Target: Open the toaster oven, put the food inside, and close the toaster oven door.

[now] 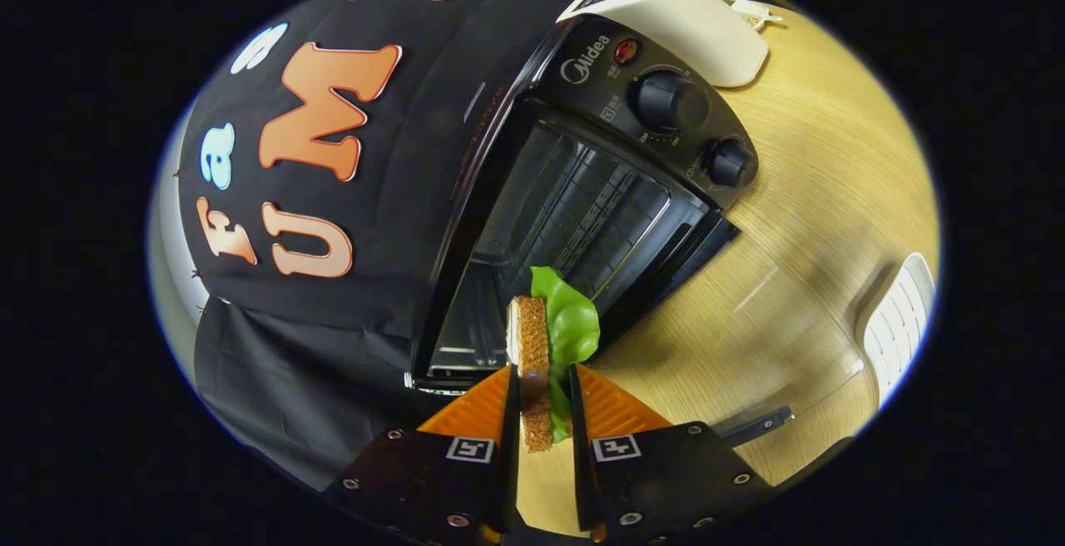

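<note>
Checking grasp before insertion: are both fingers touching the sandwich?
Touching. In the gripper view the sandwich stands upright between the fingers, both pressed against its sides, just ahead of the open toaster oven.

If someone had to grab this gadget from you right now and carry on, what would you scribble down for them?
Gripper: shut on the sandwich, held on edge between both fingers, with a lettuce leaf sticking out on one side.
Toaster oven: on the wooden table, just beyond the sandwich. Its glass door is dropped fully open toward the gripper, and the wire rack inside is bare.
Done: door opened, food picked up.
Left: carry the sandwich forward onto the rack, let go, back out, then lift the door shut by its handle.
</note>
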